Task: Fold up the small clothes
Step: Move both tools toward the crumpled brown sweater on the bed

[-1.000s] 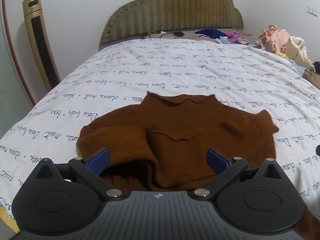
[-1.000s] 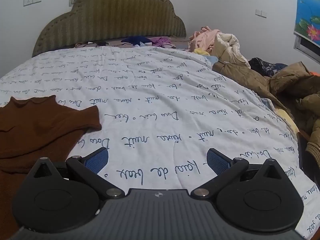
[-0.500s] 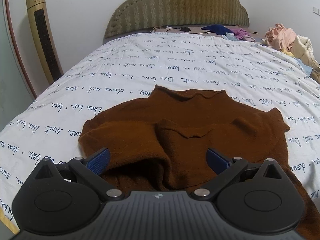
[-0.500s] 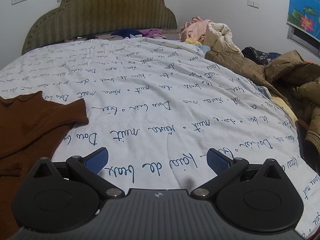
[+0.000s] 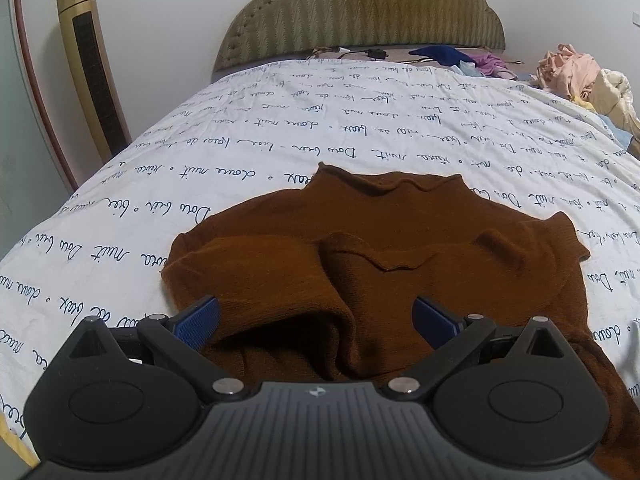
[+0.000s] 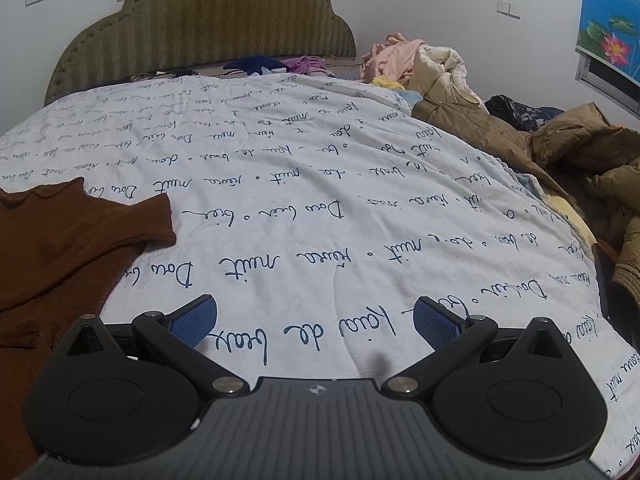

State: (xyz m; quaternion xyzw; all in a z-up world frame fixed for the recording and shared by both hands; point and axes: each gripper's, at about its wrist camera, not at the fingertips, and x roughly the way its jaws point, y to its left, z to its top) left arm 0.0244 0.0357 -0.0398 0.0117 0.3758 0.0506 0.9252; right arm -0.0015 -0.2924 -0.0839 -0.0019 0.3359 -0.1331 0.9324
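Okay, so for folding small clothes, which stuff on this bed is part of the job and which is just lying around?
Part of the job:
- rust-brown knit sweater, sleeves folded across it
- open left gripper, over the sweater
- open right gripper, over bare quilt

Just lying about:
- white script-printed quilt
- tan padded jackets
- pink and cream clothes heap
- gold tower fan

Script-printed bedspread [image 5: 360,128], padded headboard [image 5: 360,12]

This is a home bedroom. A bed [image 5: 360,128] with a white coverlet printed in blue script fills the room, with a padded olive headboard [image 5: 360,12] at its far end. Left of the bed stands a gold tower fan [image 5: 90,68]; loose clothes and jackets [image 6: 540,148] pile along its right side.
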